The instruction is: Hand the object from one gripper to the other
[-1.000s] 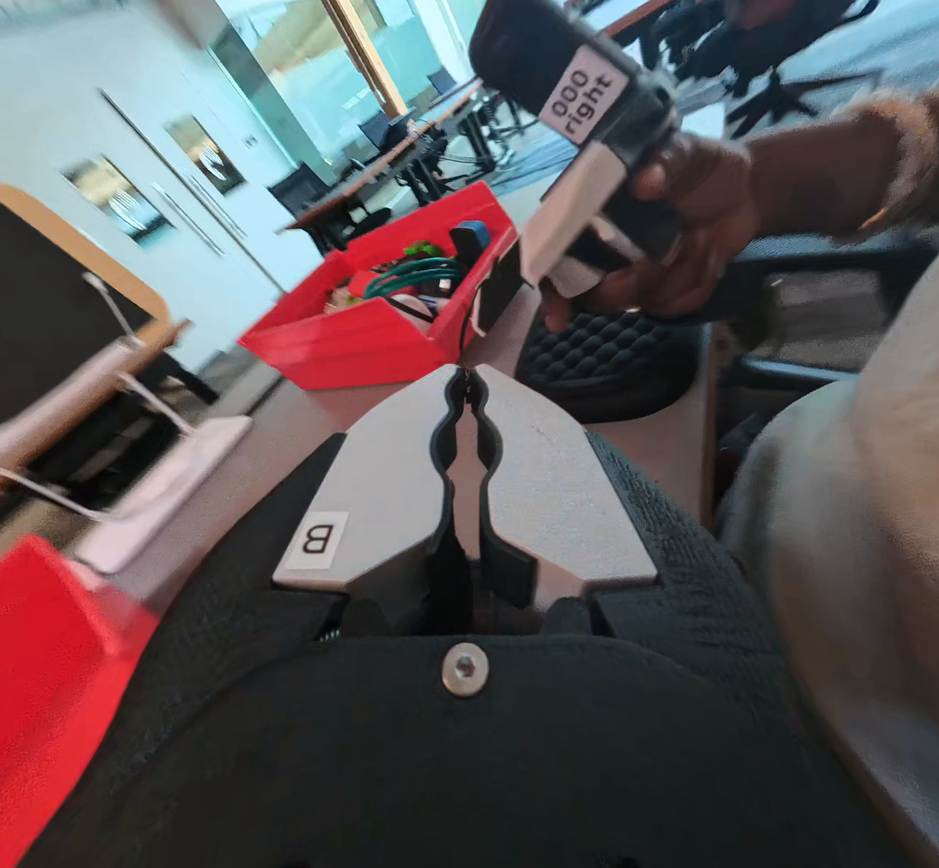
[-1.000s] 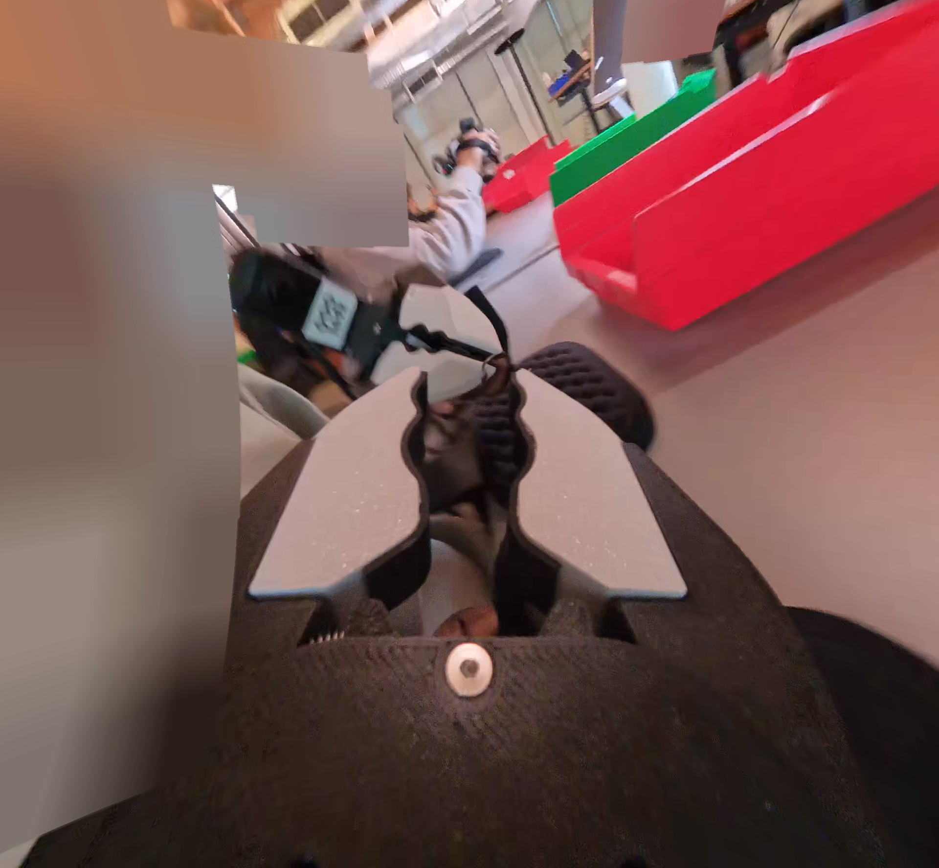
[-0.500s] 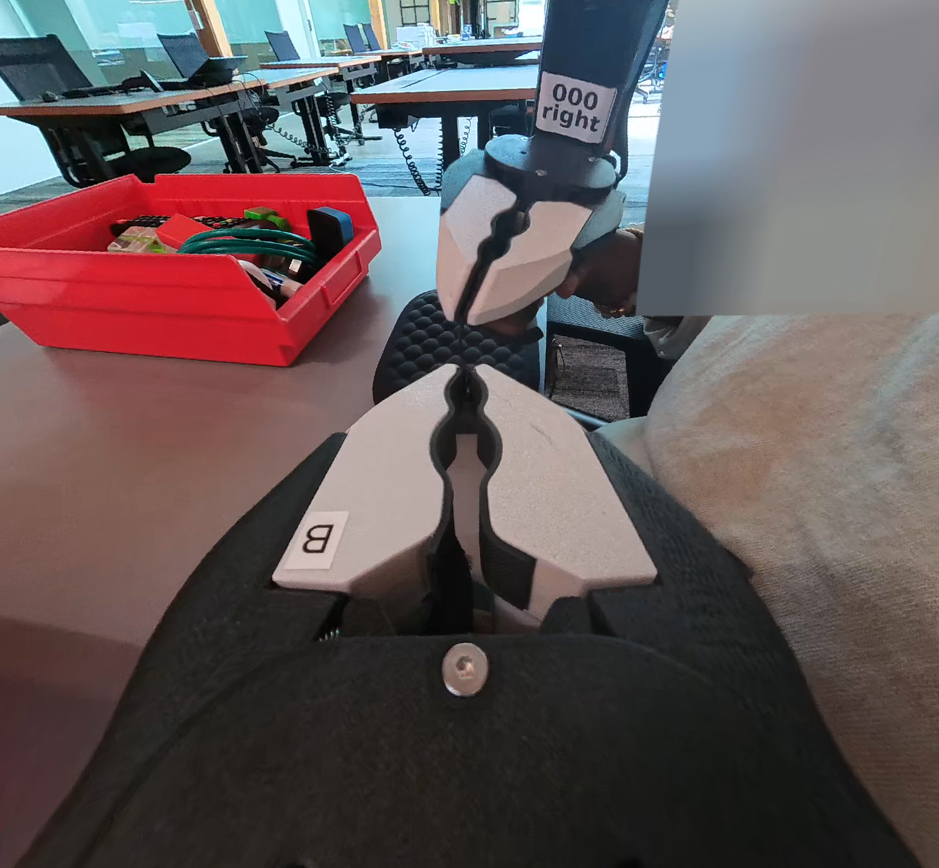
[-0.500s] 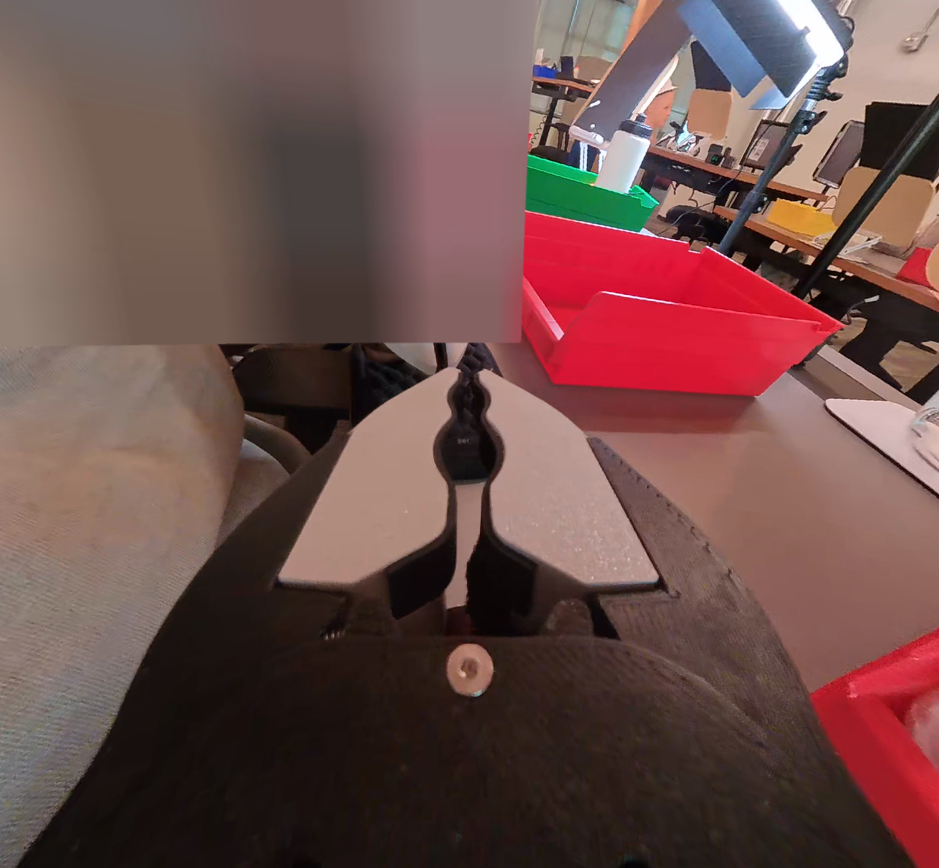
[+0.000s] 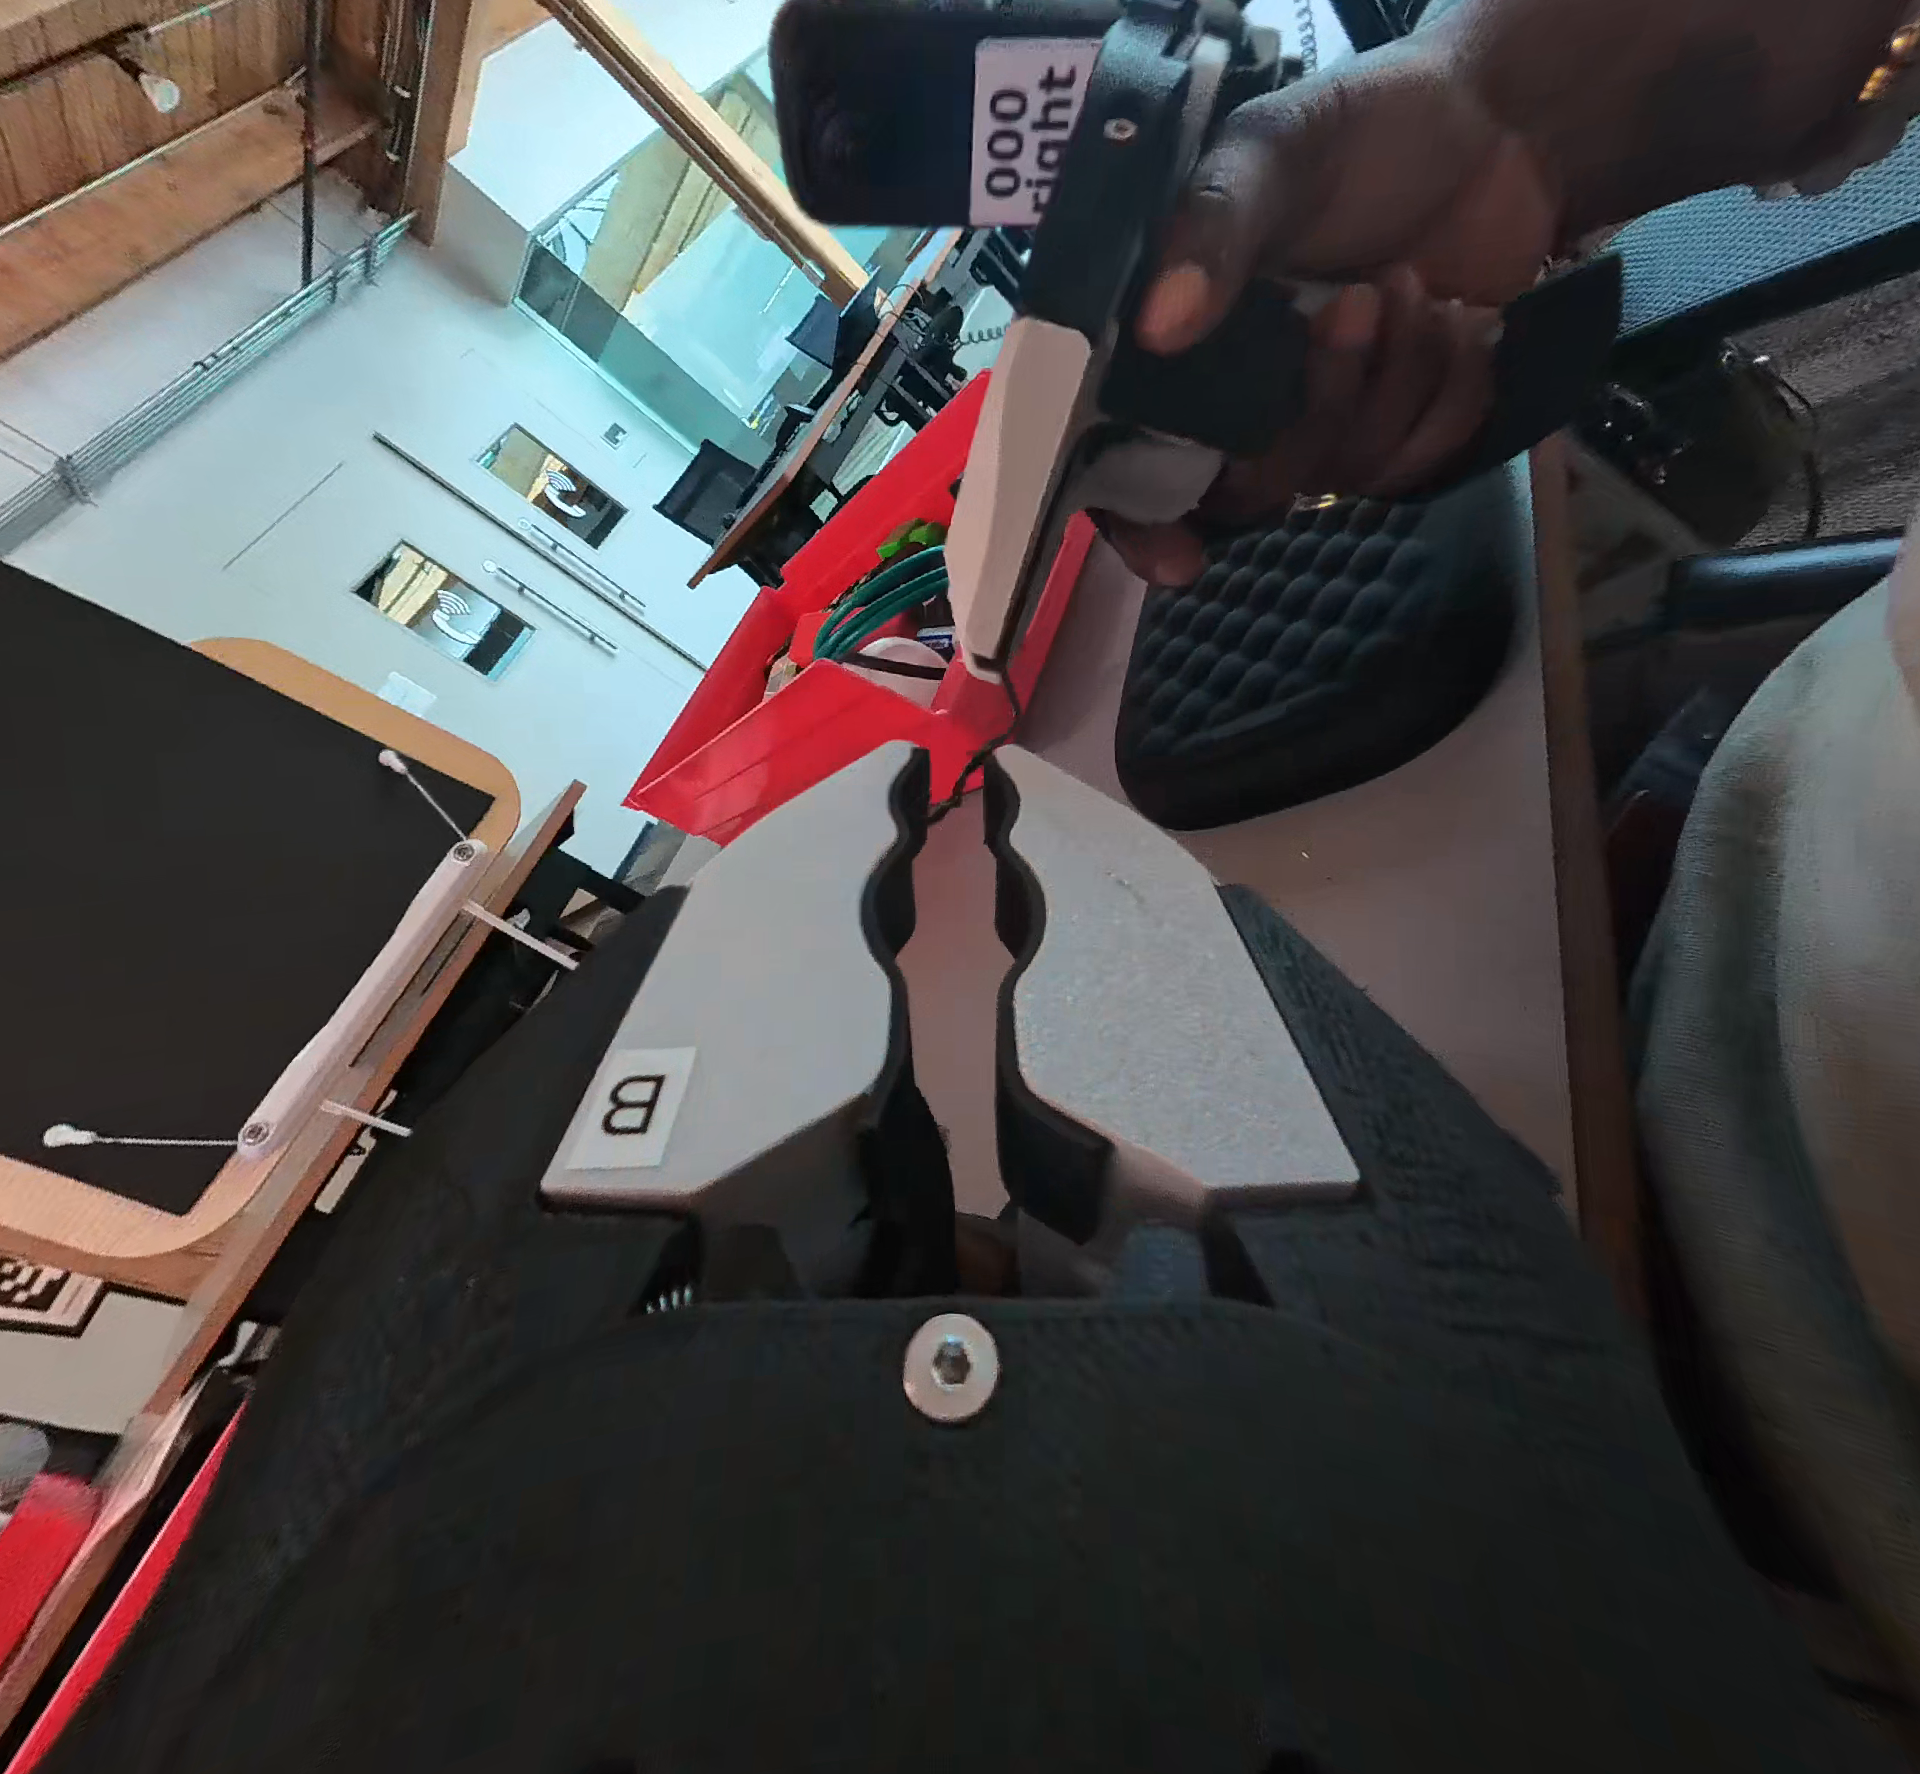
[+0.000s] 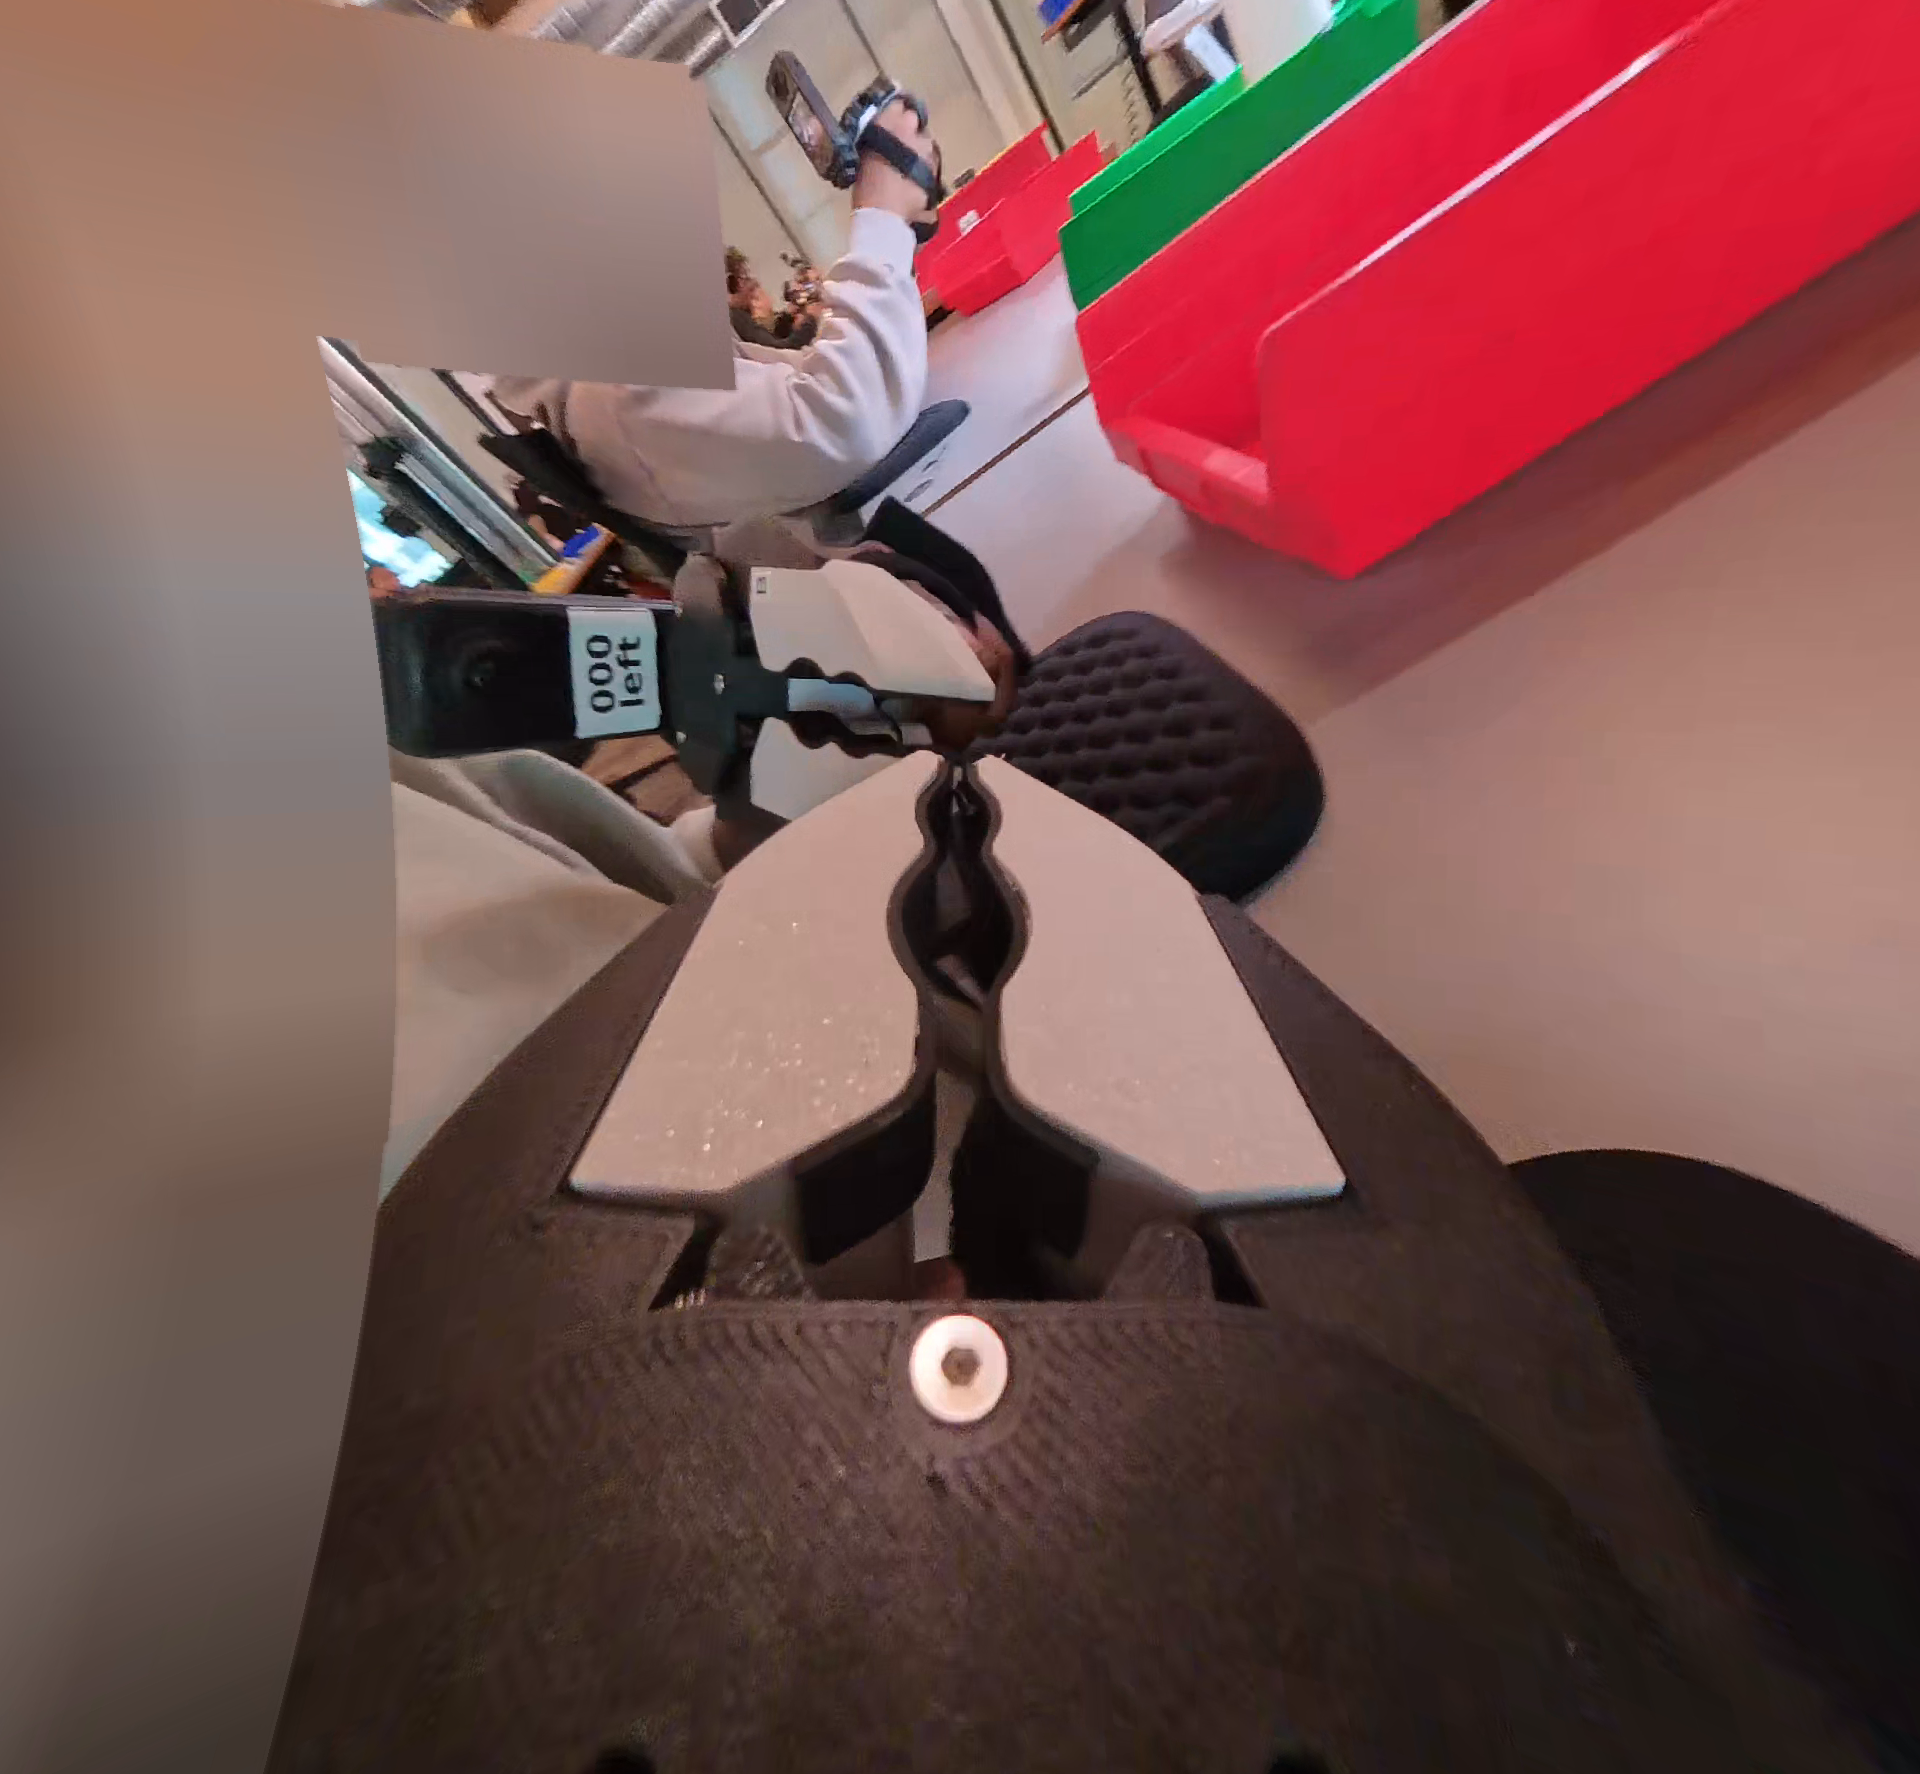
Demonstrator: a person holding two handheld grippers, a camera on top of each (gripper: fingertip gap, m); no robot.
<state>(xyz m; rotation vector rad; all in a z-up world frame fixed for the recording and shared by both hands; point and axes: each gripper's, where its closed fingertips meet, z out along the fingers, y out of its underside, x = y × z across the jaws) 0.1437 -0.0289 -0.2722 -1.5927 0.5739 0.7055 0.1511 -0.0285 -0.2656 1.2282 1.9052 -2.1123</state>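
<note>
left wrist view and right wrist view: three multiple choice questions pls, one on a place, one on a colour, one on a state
1. In the left wrist view, the black dimpled pad lies:
A. on the table, beside the red bin with cables
B. inside that bin
C. in a gripper

2. In the right wrist view, the bin just behind the long red bin is:
A. yellow
B. green
C. blue

3. The left gripper has its jaws:
A. pressed together
B. out of view
C. apart

Answers:
1. A: the pad rests on bare tabletop.
2. B: the green bin sits behind it.
3. C: a gap shows, and the black cord runs into it from the shut right gripper.
</note>
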